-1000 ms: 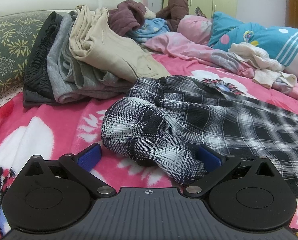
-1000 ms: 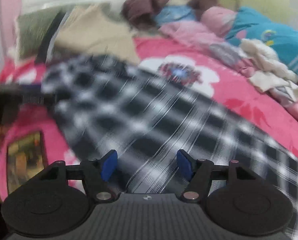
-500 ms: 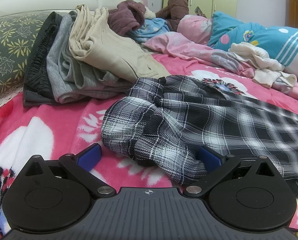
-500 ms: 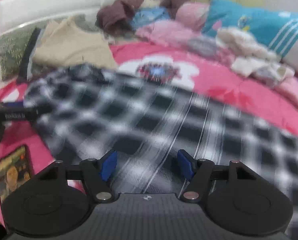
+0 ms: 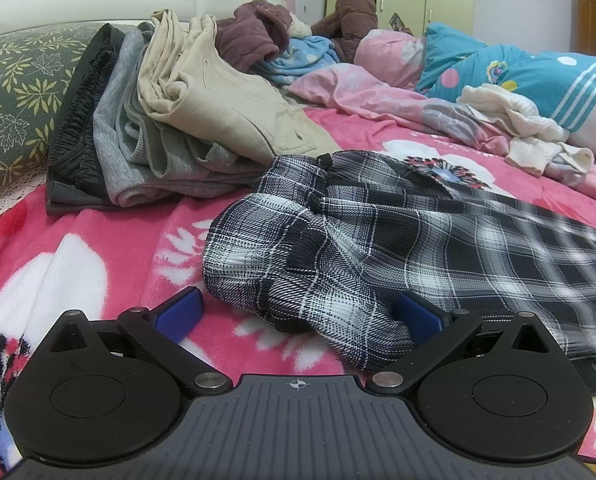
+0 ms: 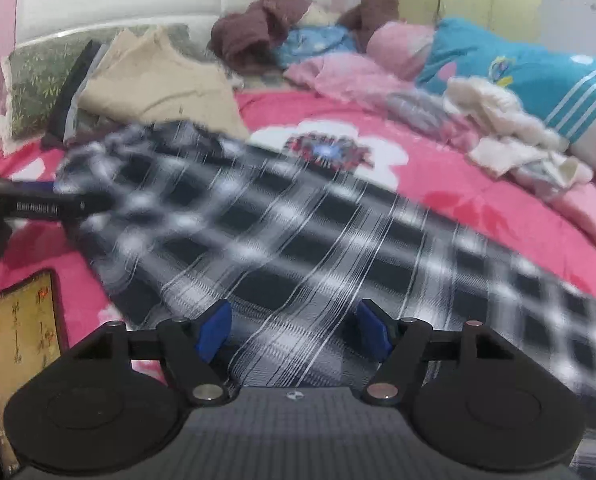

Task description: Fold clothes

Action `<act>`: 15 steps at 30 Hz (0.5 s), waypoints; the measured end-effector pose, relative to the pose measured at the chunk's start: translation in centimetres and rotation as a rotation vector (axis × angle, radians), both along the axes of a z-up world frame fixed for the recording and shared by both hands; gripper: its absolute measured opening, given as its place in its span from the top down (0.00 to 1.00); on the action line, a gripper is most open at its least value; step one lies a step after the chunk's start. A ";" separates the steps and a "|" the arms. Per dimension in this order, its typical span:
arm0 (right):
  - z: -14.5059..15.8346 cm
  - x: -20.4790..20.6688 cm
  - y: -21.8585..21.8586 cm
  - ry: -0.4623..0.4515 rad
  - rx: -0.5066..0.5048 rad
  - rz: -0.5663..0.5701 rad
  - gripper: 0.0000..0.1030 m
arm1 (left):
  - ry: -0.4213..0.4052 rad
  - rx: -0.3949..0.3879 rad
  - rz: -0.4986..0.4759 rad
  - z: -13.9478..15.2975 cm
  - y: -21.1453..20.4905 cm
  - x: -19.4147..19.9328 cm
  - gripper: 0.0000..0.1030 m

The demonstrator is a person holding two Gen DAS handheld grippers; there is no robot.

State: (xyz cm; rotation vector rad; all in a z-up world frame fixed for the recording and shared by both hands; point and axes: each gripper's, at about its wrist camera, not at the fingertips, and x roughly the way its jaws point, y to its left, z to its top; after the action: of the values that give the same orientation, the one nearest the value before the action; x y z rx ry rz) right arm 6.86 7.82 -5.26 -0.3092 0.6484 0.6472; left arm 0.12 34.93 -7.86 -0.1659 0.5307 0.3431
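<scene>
Both tongs stood spread: the left tongs (image 5: 298, 314) straddled the plaid trousers' (image 5: 398, 240) bunched end, their length running away past the right tongs (image 6: 294, 330).

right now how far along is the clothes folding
Done: a stack of folded clothes leans on the pillow. In hand: the plaid garment lies spread, with the open left gripper at its bunched end and the open right gripper over its middle. Left: the loose heap farther back.
</scene>
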 end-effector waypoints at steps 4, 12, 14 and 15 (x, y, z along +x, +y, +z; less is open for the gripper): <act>-0.3 0.1 0.0 0.014 0.001 -0.002 0.30 | 0.000 0.000 0.000 0.0 0.0 0.0 0.00; -0.5 0.3 -0.1 0.026 0.009 -0.005 0.29 | 0.000 0.000 -0.001 0.0 0.0 0.0 0.00; -0.5 0.4 -0.2 0.030 0.012 -0.005 0.29 | 0.000 0.000 -0.001 0.0 0.1 0.0 0.00; -0.5 0.4 -0.2 0.031 0.013 -0.005 0.29 | 0.000 0.000 -0.001 0.0 0.1 0.0 0.00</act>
State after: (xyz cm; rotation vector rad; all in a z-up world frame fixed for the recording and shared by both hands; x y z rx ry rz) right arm 7.24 7.63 -5.76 -0.2861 0.6743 0.6517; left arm 0.10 35.00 -7.88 -0.1659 0.5304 0.3416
